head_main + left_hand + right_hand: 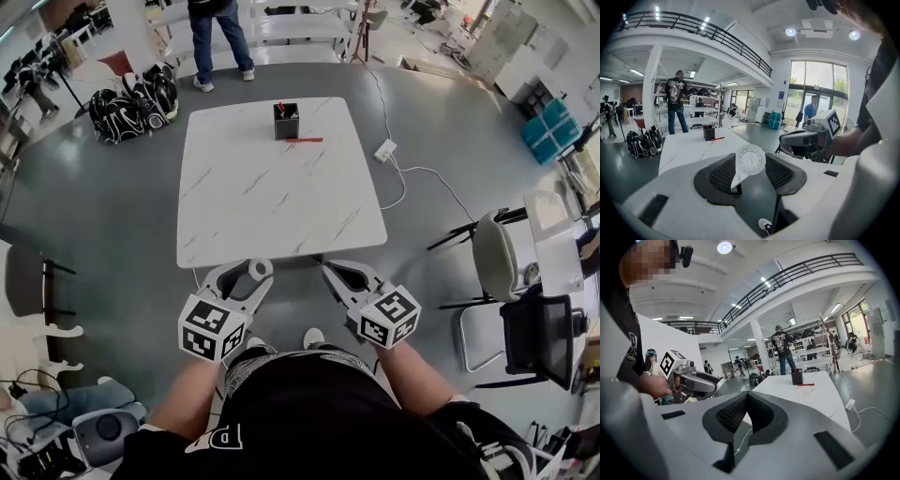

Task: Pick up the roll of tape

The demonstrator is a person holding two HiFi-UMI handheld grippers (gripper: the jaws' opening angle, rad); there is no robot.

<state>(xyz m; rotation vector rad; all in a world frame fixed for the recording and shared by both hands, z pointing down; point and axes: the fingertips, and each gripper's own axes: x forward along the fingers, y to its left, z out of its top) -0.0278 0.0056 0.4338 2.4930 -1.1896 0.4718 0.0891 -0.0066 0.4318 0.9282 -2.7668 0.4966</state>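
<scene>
A small clear roll of tape (750, 159) stands on edge between the black pads of my left gripper (750, 165), which is shut on it. From the head view, the roll (260, 268) shows as a white ring at the tip of the left gripper (253, 273), held in the air just short of the white marble table's (272, 202) near edge. My right gripper (336, 274) hovers beside it at the same edge. Its pads (736, 411) are pressed together with nothing between them.
A black pen holder (286, 120) and a red pen (304, 140) sit at the table's far side. A person (220, 37) stands beyond it, with bags (131, 105) on the floor at the left. A power strip (384, 149) and chairs (497, 258) lie to the right.
</scene>
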